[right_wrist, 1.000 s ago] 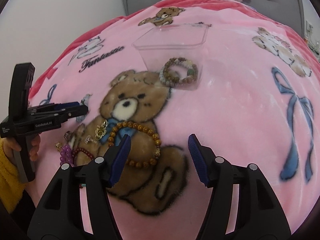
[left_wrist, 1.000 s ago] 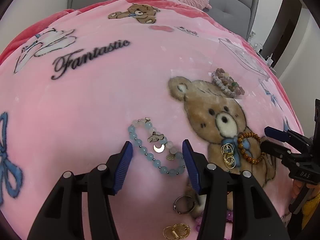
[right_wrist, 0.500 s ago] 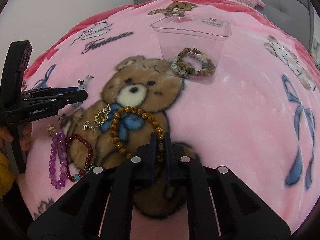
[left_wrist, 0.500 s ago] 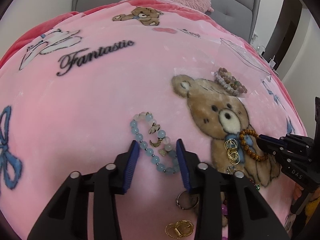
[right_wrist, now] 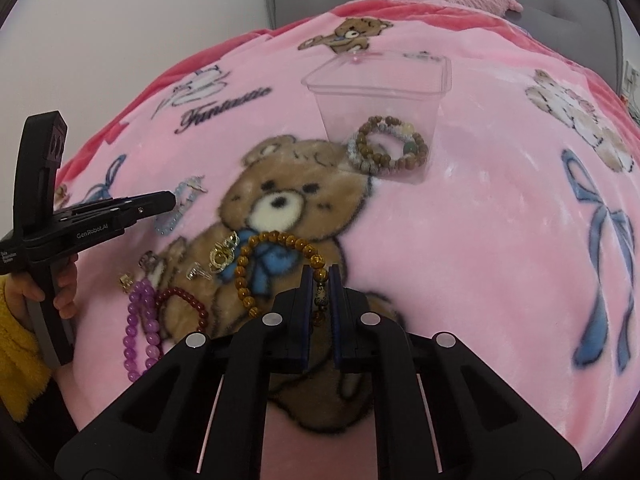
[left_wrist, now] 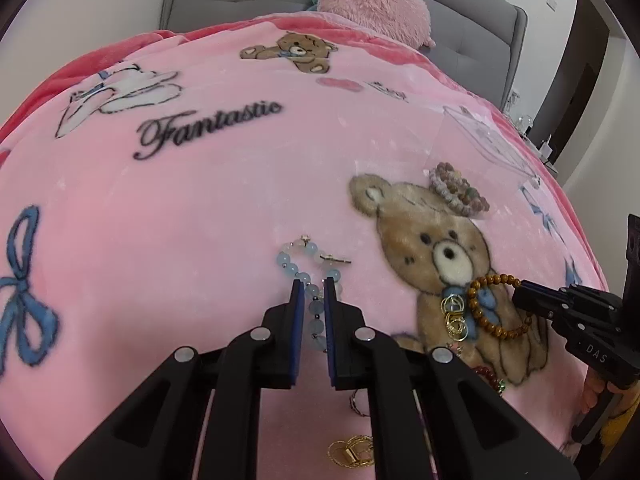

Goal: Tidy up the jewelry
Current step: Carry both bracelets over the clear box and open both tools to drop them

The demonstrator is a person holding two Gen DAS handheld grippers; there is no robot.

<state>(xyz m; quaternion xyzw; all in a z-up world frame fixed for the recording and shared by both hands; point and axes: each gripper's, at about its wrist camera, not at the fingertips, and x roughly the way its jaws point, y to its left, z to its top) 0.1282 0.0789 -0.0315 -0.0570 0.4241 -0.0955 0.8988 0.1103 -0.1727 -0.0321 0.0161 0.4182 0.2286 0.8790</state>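
My left gripper (left_wrist: 311,284) is shut on a pale blue bead bracelet (left_wrist: 304,276) that lies on the pink blanket. My right gripper (right_wrist: 320,270) is shut on an amber bead bracelet (right_wrist: 276,256) over the printed bear. The amber bracelet also shows in the left wrist view (left_wrist: 492,304), with the right gripper (left_wrist: 520,292) at its edge. A clear plastic box (right_wrist: 380,92) stands further back with several bead bracelets (right_wrist: 388,150) inside. The left gripper (right_wrist: 170,200) and blue bracelet (right_wrist: 180,204) show at the left of the right wrist view.
Loose pieces lie near the bear: gold linked rings (right_wrist: 224,254), a purple bead bracelet (right_wrist: 140,320), a dark red bead bracelet (right_wrist: 188,304), a small ring (right_wrist: 146,258). A gold clasp (left_wrist: 352,452) lies near my left gripper. A pink plush pillow (left_wrist: 372,0) rests against the grey headboard.
Both grippers went from open to shut: the left one closed on the blue bracelet, the right one on the amber bracelet. Both moved forward over the blanket.
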